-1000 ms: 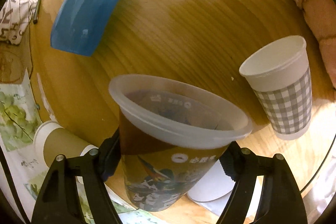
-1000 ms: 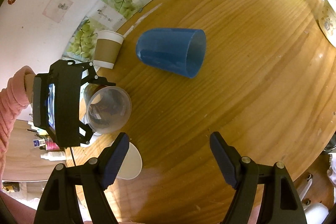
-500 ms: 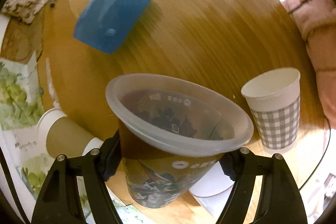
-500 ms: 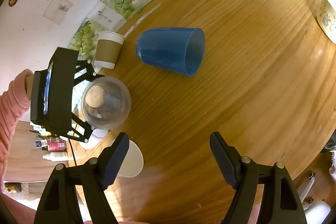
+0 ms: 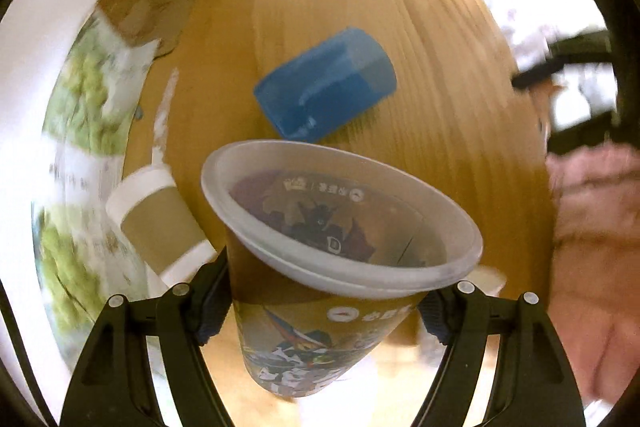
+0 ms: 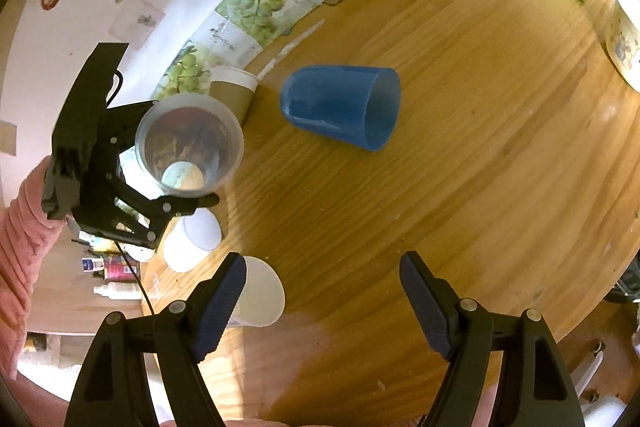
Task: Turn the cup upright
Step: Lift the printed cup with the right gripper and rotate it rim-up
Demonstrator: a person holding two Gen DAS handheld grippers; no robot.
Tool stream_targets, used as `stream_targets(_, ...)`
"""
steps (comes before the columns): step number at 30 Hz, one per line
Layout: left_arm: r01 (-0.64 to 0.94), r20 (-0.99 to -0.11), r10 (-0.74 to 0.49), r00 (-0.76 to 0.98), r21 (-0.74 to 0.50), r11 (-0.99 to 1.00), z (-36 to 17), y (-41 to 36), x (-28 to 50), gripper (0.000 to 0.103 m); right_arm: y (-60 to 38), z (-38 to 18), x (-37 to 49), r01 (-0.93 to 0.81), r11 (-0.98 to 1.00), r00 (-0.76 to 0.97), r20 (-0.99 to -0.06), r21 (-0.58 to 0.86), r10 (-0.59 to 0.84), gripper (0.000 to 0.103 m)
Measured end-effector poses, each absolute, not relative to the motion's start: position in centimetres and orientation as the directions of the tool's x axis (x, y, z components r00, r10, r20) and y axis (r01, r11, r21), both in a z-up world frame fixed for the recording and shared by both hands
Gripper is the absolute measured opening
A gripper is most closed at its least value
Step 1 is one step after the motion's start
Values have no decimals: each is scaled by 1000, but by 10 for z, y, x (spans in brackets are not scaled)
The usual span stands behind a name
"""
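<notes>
Now left gripper (image 5: 320,311) clasping printed cup (image 5: 320,339), mouth up, axis tilted.

Left gripper (image 5: 320,291) clamping printed cup (image 5: 320,327), mouth up, blue cup (image 5: 326,85) seemingly lying beyond

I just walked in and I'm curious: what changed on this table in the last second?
The left tool swung the clear printed cup round toward the wall, still clamped. The blue cup stayed lying on its side, and the right tool stayed open and empty.
</notes>
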State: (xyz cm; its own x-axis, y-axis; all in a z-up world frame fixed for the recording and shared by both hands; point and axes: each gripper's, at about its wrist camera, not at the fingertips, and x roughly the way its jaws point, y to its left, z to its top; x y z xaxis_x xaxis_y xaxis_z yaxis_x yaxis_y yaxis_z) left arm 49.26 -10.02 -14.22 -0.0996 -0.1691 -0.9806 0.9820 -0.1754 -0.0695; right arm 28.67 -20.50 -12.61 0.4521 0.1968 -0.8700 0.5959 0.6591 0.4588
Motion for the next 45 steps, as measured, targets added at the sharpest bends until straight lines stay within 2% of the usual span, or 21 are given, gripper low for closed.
stream_targets(3,993,-977,-181,-116,-112,-33,-131,-107,489,79,-205,-118,283,576,674,467,-863,464,195,80)
stream_targets(10,970,-974,-221,-44,-95,225,-117,-105,462,80,-208,-99,276,520,704,505,-839,485,205,80)
stream_targets(15,924,-984,-180,-11,-79,375,-115,-105,449,80,-214,-90,270,480,725,516,-827,495,223,80)
stream_targets(21,820,-974,-225,-34,-157,551,-102,-103,431,80,-223,-85,257,434,749,517,-819,500,247,80)
stream_targets(25,743,-954,-299,-16,-211,636,-91,-99,416,80,-229,-84,247,404,767,511,-818,499,263,80)
stream_targets(29,644,-947,-320,1,-244,725,-90,-94,404,80,-235,-86,239,371,788,488,-826,490,284,80)
stream_targets(45,294,-915,-401,-36,-394,871,-140,-64,346,80,-239,-92,210,227,865,385,-857,448,343,80)
